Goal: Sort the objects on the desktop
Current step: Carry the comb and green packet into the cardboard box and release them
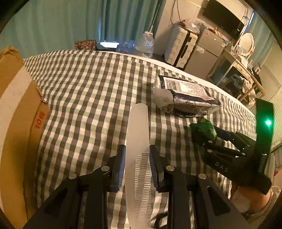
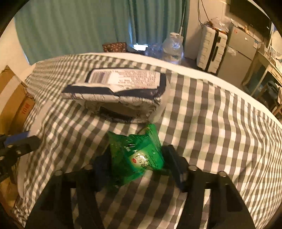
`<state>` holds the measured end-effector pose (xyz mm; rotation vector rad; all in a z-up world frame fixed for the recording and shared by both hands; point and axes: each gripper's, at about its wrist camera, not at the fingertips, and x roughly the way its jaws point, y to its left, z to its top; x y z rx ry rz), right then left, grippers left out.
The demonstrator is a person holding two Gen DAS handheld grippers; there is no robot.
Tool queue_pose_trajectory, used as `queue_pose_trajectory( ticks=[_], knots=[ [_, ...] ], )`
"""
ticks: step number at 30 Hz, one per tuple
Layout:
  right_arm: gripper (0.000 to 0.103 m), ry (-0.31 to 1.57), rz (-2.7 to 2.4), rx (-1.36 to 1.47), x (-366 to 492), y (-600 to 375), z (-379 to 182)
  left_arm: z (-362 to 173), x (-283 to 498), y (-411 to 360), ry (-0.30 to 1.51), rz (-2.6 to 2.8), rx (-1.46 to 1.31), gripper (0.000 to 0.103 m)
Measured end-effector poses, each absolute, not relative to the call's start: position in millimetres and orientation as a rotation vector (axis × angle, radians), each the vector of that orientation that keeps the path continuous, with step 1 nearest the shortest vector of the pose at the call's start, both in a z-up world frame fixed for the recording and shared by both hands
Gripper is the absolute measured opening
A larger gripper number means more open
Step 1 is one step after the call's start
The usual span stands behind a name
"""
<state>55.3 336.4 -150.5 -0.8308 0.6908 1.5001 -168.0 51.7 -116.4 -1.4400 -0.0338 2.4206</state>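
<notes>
Closing right gripper [image 2: 135, 163] on green packet [image 2: 139, 156]: packet between jaws, firm pad contact unclear. Centre packet, squeeze gently, lift clear of checked cloth [image 2: 211, 132]. Left gripper [image 1: 137, 167] clamped on frosted comb [image 1: 138, 141], above cloth, cardboard box [image 1: 19, 112] alongside.

Teal curtains [image 1: 70, 22] hang behind the gingham-covered bed [image 1: 91, 84]; a white suitcase [image 1: 181, 46], grey mini fridge [image 1: 209, 45] and wall-mounted television [image 1: 223, 15] stand beyond.

Frosted white comb [image 1: 137, 141], green packet [image 2: 139, 155], grey-and-white checked cloth [image 1: 88, 88], brown cardboard box [image 1: 15, 105]
</notes>
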Motion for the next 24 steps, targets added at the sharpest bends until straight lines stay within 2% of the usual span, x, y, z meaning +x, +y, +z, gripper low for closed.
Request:
queue_pose_trajectory(
  ticks=[4,14,24],
  knots=[
    [0.047,0.669,1.497,-0.842,50,332,-146,-115,-169,53,-0.026,2.430,-1.434,0.026],
    [0.047,0.515,1.589,-0.831,8,287,-91,-81,-156,46,-0.056,2.486,-1.354,0.026],
    [0.047,0.426,1.665,-0.763,-39,252,-27,-15,-125,11,-0.052,2.633,-1.241,0.026]
  ],
)
